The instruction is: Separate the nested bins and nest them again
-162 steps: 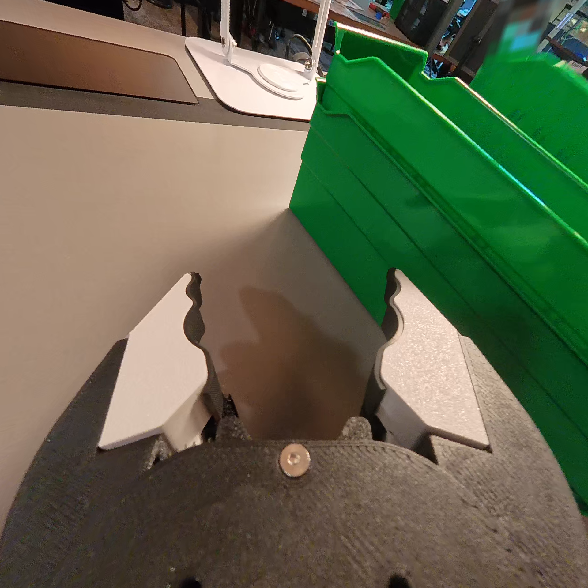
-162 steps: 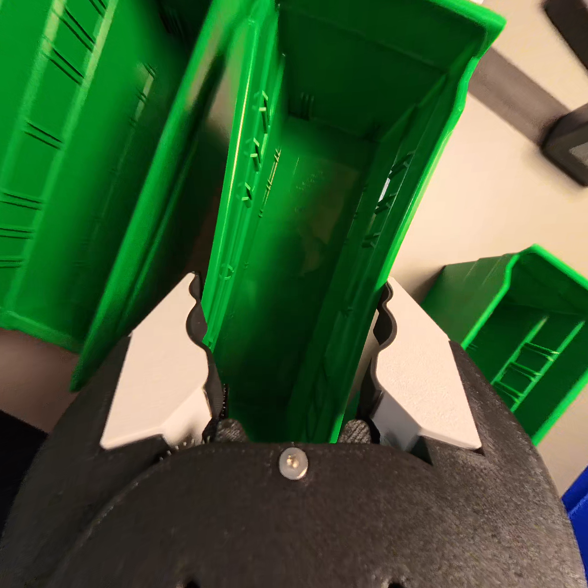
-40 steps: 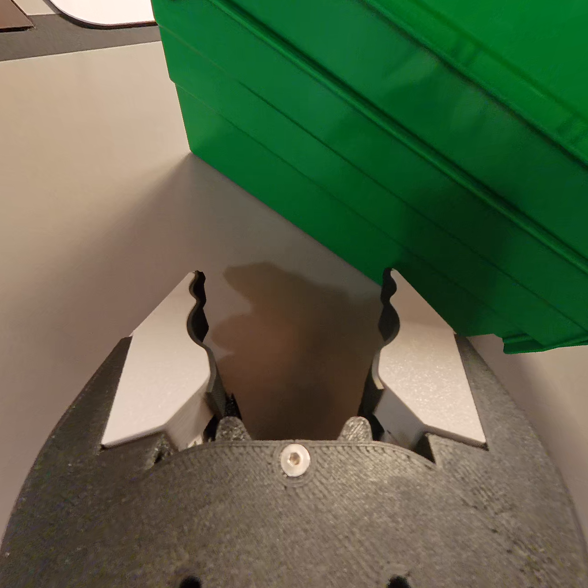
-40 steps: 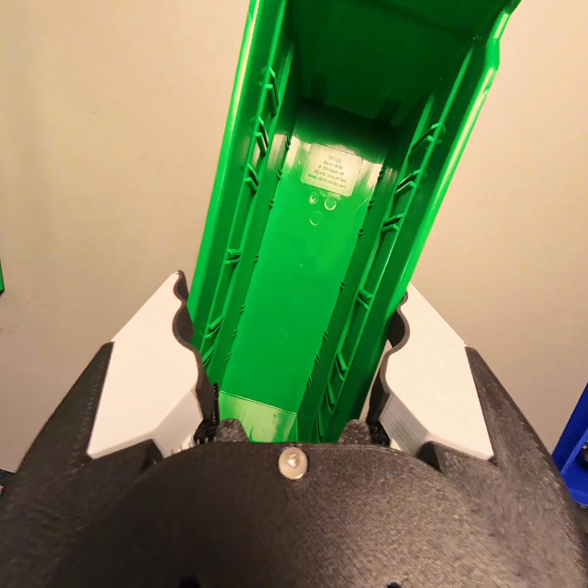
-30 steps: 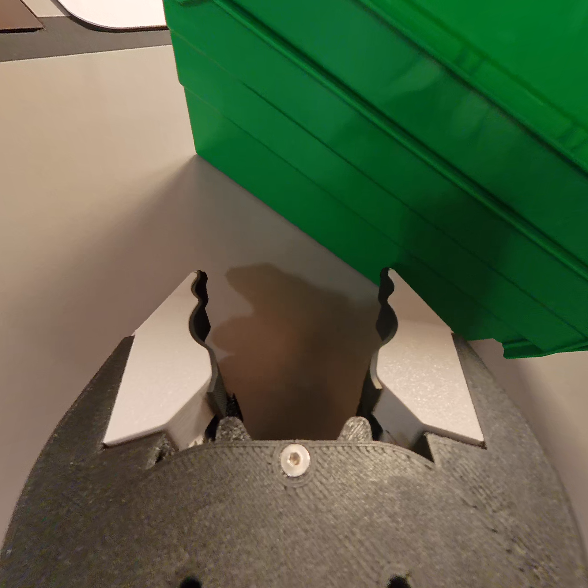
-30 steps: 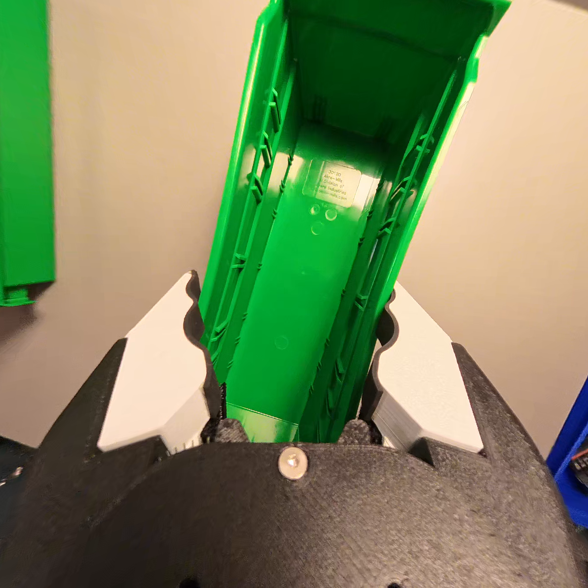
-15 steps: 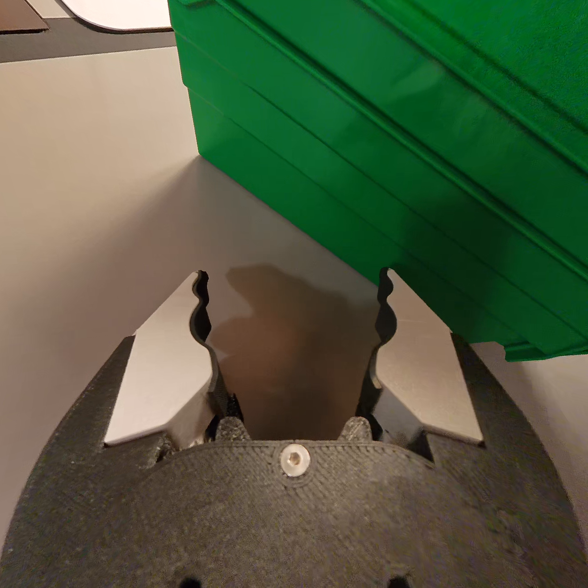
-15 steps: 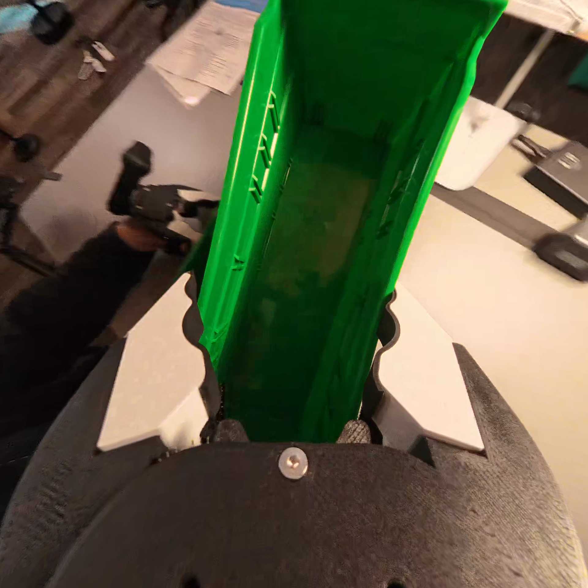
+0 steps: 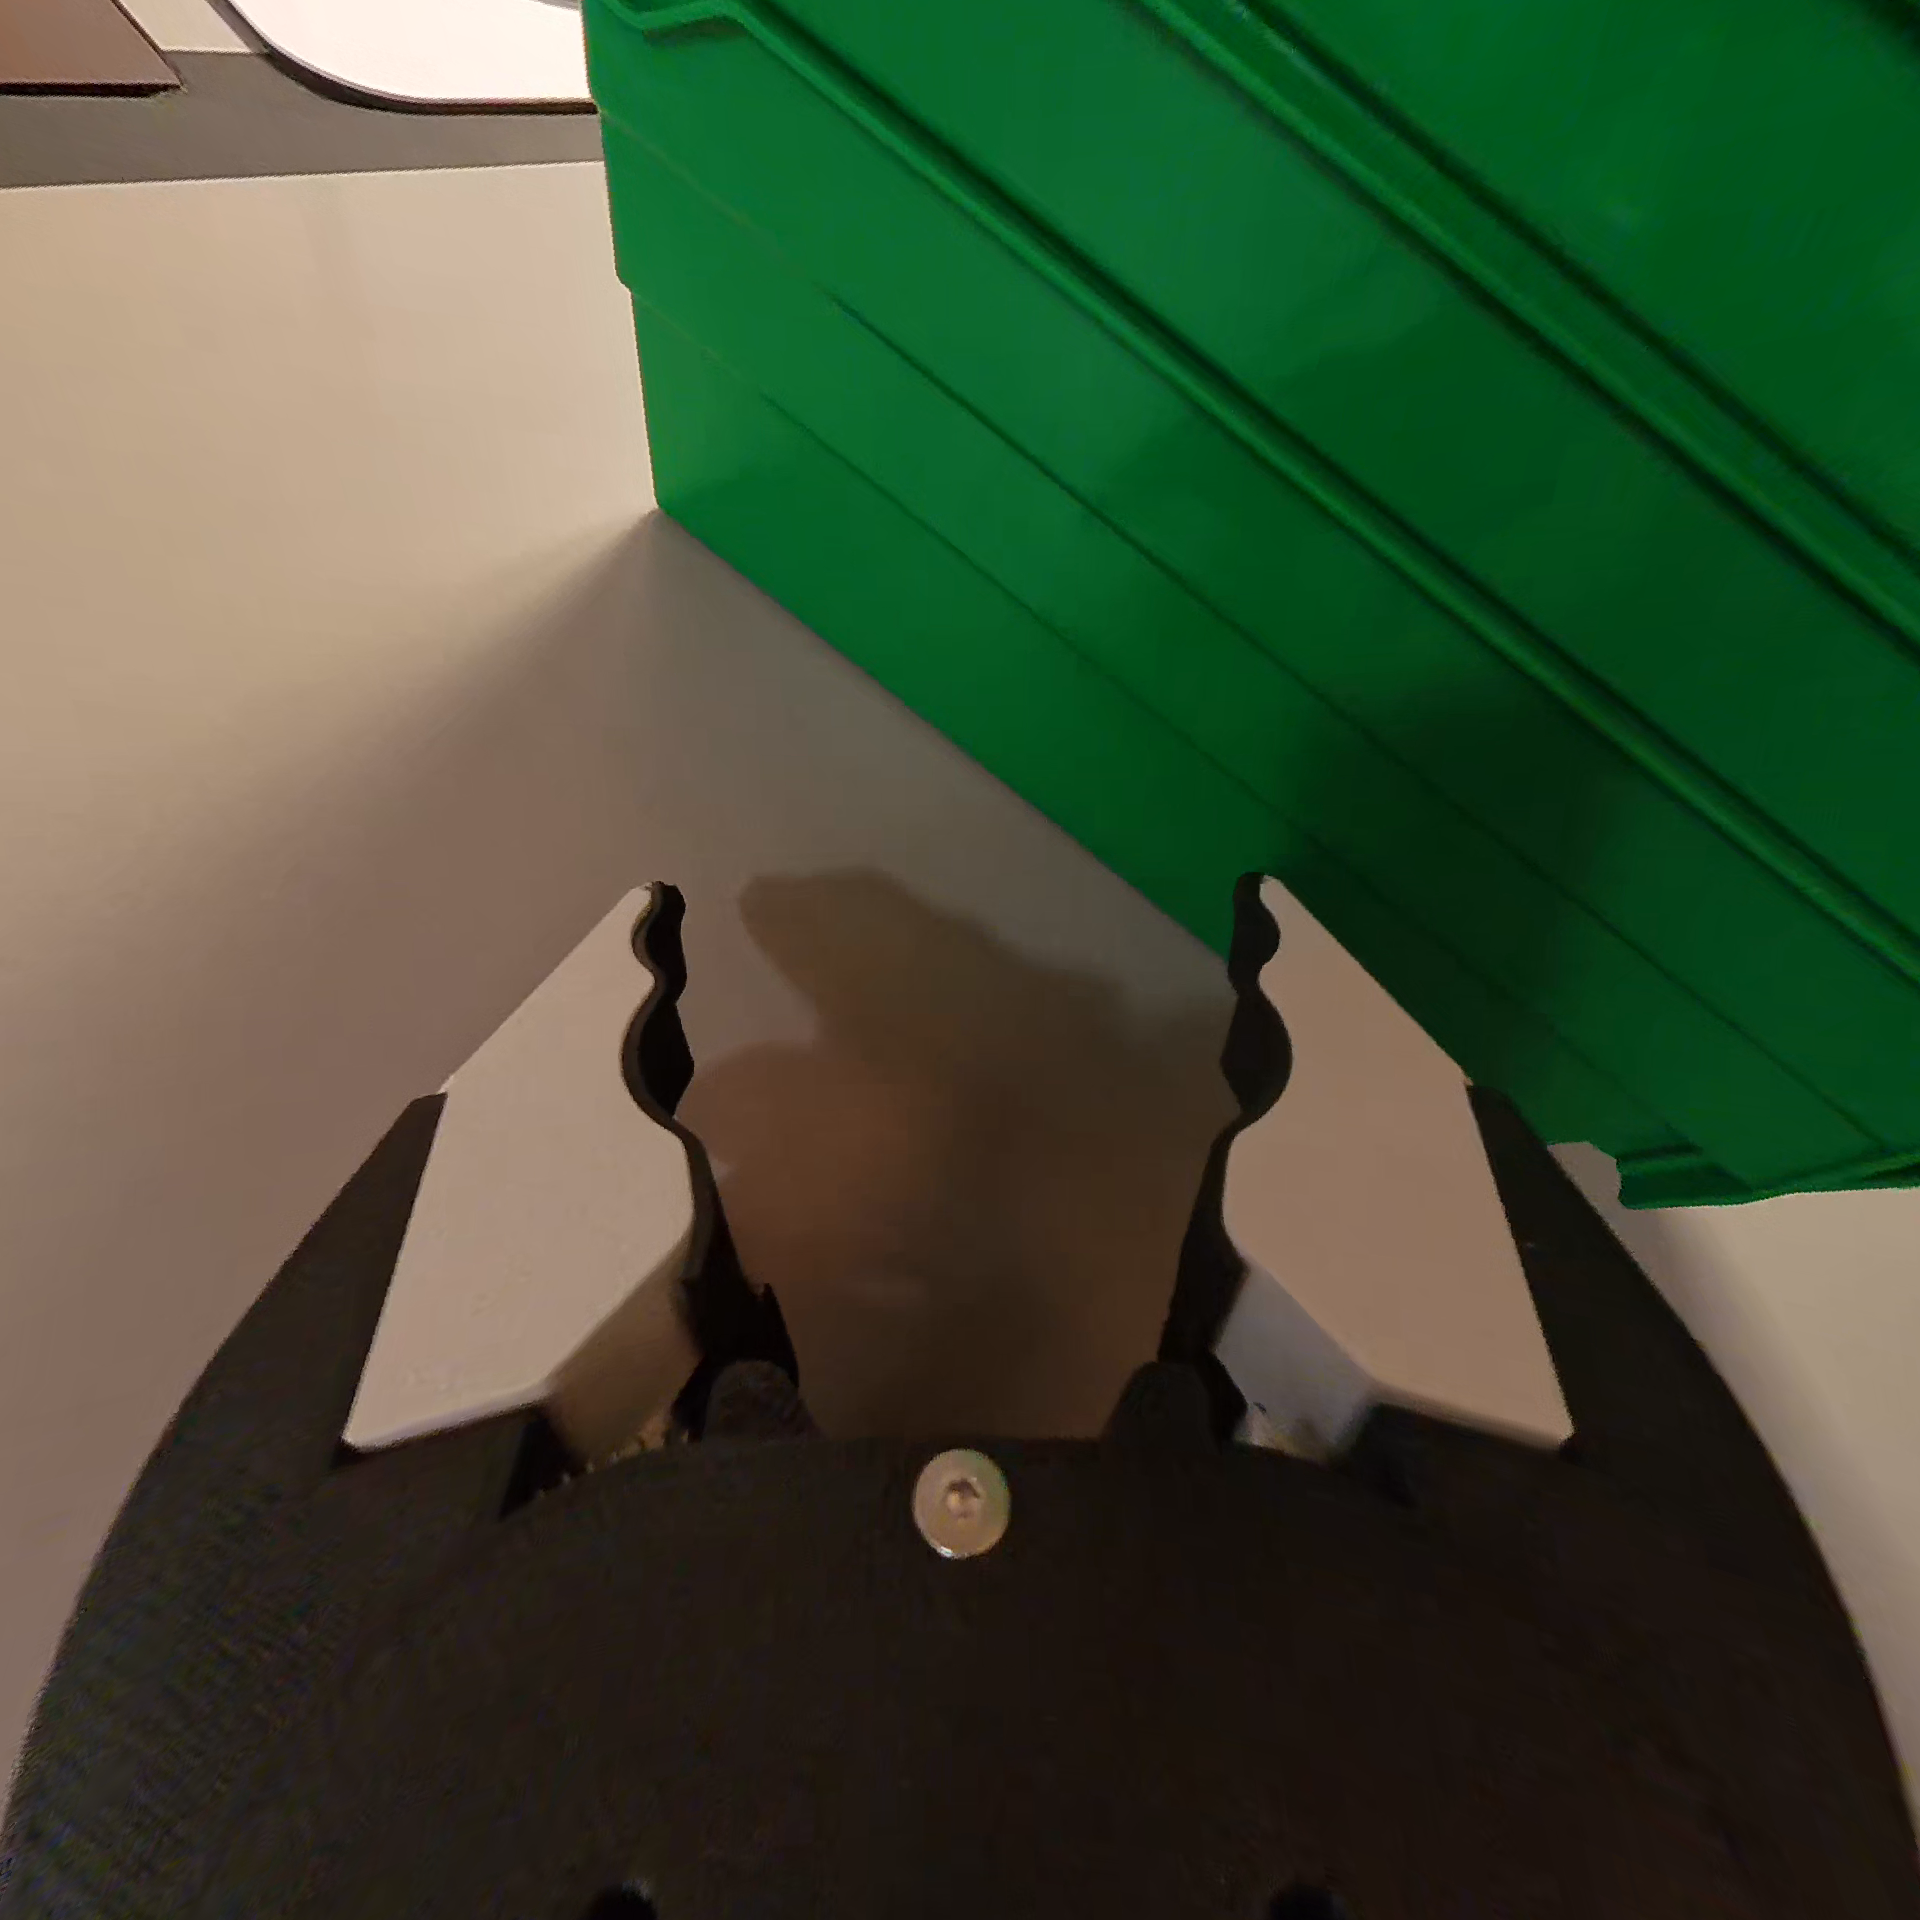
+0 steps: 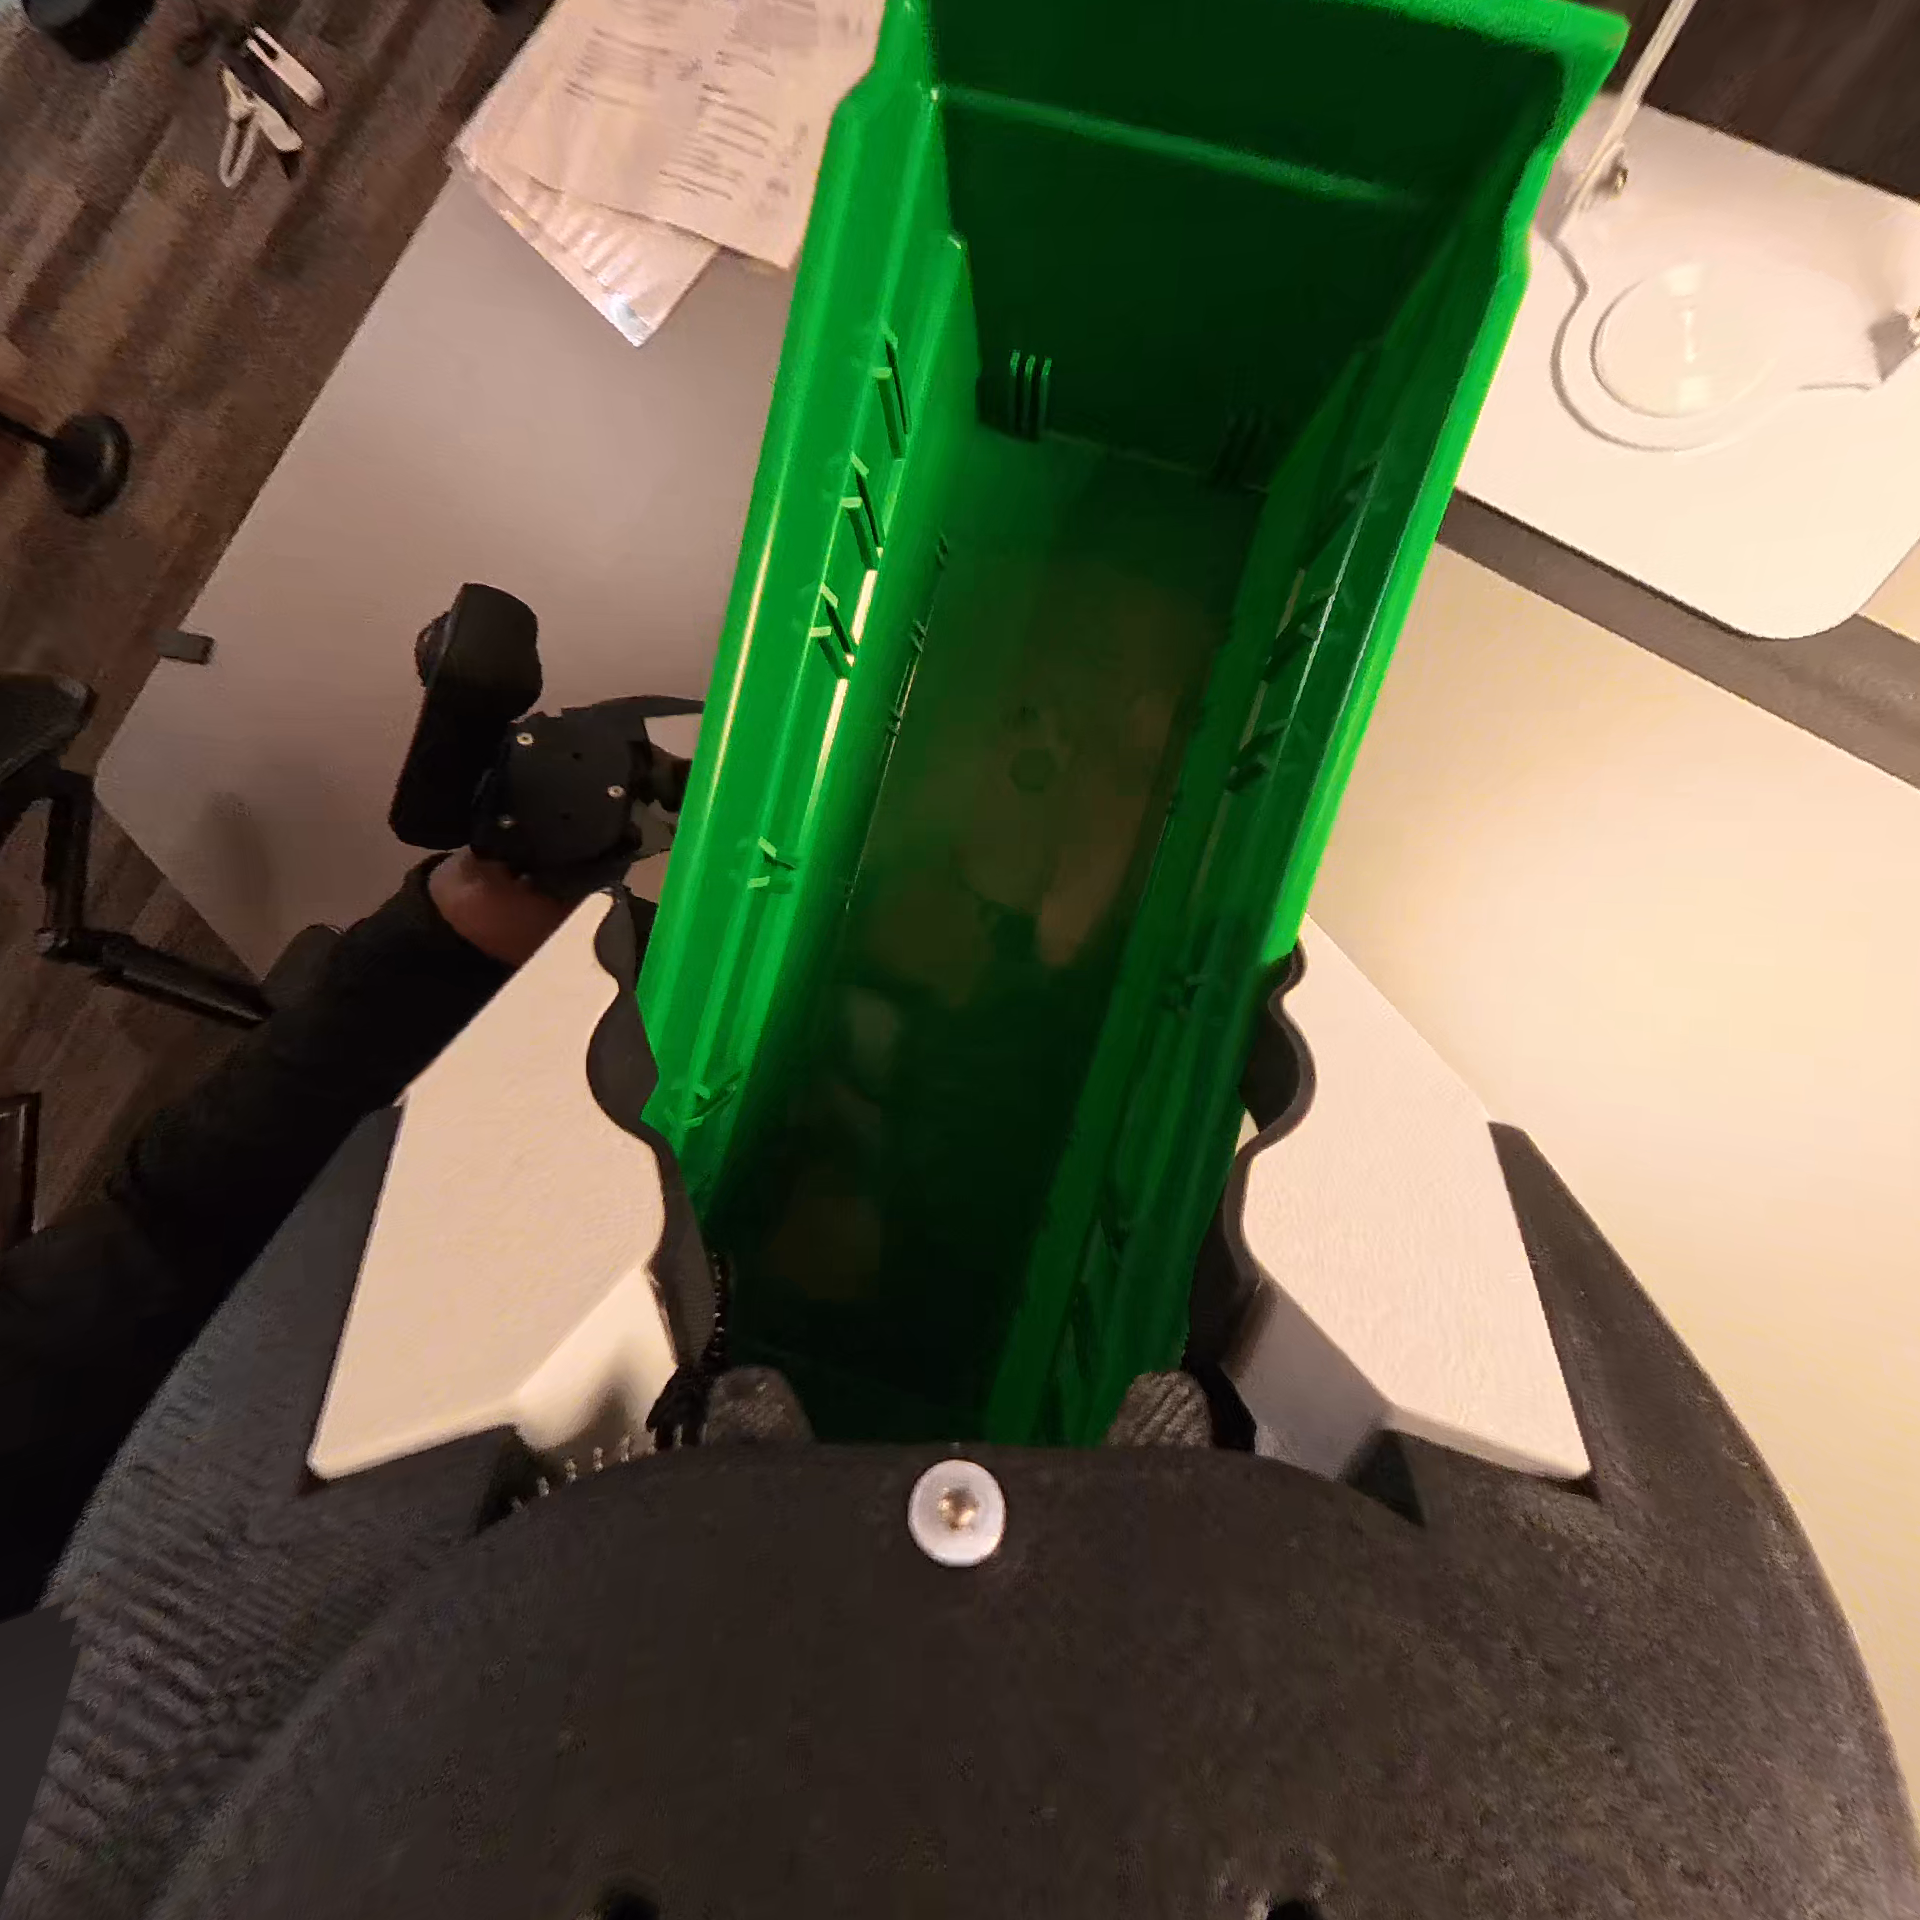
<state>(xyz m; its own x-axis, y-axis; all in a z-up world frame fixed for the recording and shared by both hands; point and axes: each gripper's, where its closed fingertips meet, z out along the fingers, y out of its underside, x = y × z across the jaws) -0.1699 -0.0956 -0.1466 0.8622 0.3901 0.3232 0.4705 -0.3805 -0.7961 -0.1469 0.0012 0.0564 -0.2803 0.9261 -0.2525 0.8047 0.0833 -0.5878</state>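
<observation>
My right gripper (image 10: pixel 954 935) is shut on a long green bin (image 10: pixel 1039 727). Its pads press the bin's two side walls near the close end, and the bin is held up off the table, open side toward the camera. My left gripper (image 9: pixel 954 888) is open and empty low over the beige table (image 9: pixel 260 520). Its right fingertip (image 9: pixel 1252 914) is close to the bottom edge of a stack of nested green bins (image 9: pixel 1247 416). The left gripper also shows in the right wrist view (image 10: pixel 582 779), its fingers partly hidden behind the held bin.
A white lamp base (image 10: pixel 1714 364) stands at the table's back and also shows in the left wrist view (image 9: pixel 447 52). Papers (image 10: pixel 644 156) lie on another table. A person's dark sleeve (image 10: pixel 260 1091) holds the left gripper. A chair (image 10: pixel 62 810) stands on the wooden floor.
My right gripper has swung up and round with the green bin still in its grasp, from facing the bare table to facing the left gripper. The left gripper has barely moved.
</observation>
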